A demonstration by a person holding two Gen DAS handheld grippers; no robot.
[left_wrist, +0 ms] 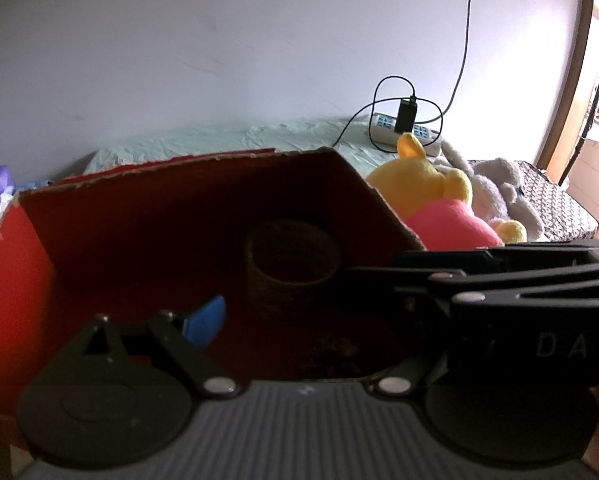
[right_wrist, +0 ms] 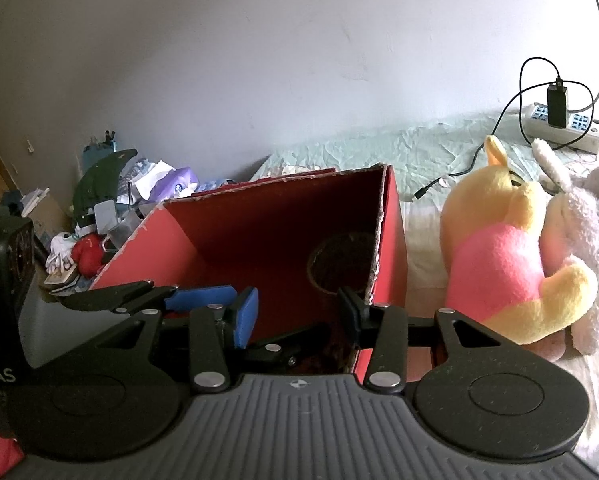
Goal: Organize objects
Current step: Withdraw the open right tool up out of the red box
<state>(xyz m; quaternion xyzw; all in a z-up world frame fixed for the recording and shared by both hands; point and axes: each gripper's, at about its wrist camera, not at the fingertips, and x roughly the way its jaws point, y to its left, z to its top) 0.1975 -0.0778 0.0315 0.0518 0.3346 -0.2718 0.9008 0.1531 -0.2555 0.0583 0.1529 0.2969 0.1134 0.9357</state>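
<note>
Right gripper (right_wrist: 299, 316): spread, straddling the red box's (right_wrist: 391, 240) right wall.
Left gripper (right_wrist: 171, 300): state cannot be told.
Done: woven cup (left_wrist: 295, 268) boxed.
Left: yellow plush bear (right_wrist: 507, 260) beside box.

pale wall (right_wrist: 259, 60), green-sheeted bed (right_wrist: 379, 148)

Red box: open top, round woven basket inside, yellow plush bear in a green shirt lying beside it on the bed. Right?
Not quite: the plush bear wears a pink shirt, as the right wrist view shows. The rest holds: the red box is open-topped with the round woven basket inside, bear beside it on the bed.
</note>
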